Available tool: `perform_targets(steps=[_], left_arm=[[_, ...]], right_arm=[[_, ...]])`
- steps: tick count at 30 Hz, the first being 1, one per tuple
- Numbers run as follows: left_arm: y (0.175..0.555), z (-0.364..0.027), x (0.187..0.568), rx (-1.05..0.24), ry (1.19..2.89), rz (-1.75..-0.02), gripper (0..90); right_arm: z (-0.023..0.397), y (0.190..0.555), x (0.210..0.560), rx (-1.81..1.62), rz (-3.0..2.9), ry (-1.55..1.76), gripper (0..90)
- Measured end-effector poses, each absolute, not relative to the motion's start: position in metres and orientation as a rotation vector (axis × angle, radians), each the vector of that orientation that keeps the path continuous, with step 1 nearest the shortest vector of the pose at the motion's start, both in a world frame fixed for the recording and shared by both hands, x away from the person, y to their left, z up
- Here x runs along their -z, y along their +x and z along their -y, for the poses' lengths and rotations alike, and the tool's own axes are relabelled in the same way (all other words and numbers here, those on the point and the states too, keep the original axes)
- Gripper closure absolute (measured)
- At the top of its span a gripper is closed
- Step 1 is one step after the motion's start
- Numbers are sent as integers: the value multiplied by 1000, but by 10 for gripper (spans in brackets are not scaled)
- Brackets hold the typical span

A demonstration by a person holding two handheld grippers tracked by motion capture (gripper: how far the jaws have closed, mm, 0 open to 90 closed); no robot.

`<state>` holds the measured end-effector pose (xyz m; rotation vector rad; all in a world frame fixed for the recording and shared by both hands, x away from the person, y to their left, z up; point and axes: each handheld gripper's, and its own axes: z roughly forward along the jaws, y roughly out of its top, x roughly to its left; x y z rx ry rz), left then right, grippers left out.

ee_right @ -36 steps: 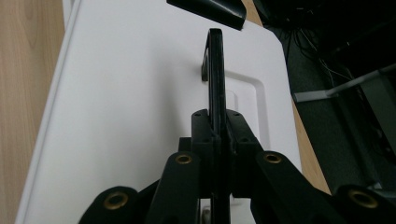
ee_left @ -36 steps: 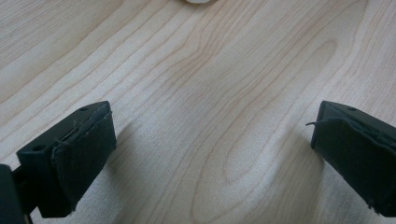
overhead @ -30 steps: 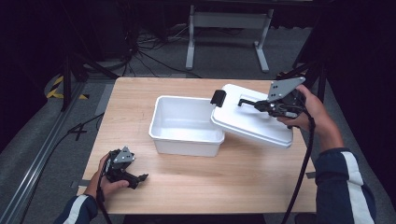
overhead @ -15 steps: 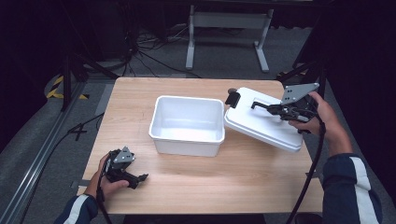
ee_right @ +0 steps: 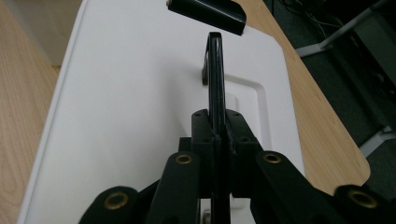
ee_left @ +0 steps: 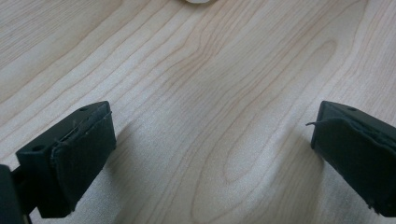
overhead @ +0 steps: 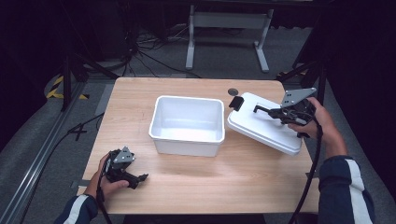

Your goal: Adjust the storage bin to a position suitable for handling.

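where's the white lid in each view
High view: lid at right of the table, beside the bin, its black handle pinched by the right gripper.
Right gripper view: lid spans most of the frame, handle between the shut jaws.
Left gripper view: not in it.
Shared landmark: the black handle.

An open white plastic bin (overhead: 187, 123) stands upright, its inside bare. Just right of the bin, apart from it, the matching white lid (overhead: 264, 123) sits tilted, its thin black handle (ee_right: 215, 81) (standing up on edge) and a black latch (overhead: 235, 102) at the end nearest the bin.
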<state>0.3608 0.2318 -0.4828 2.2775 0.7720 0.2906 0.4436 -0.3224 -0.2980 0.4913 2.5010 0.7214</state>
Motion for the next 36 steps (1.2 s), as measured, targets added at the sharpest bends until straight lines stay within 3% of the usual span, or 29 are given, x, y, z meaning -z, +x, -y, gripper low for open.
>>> perform_targets(steps=[23,36], left_arm=[[360,-232,483,-288,2274,-777,4],[361,-232,483,-292,2277,-773,4]], right_arm=[[317,479,376,-674,-2599,612,844],[324,479,395,-683,-2611,655,841]])
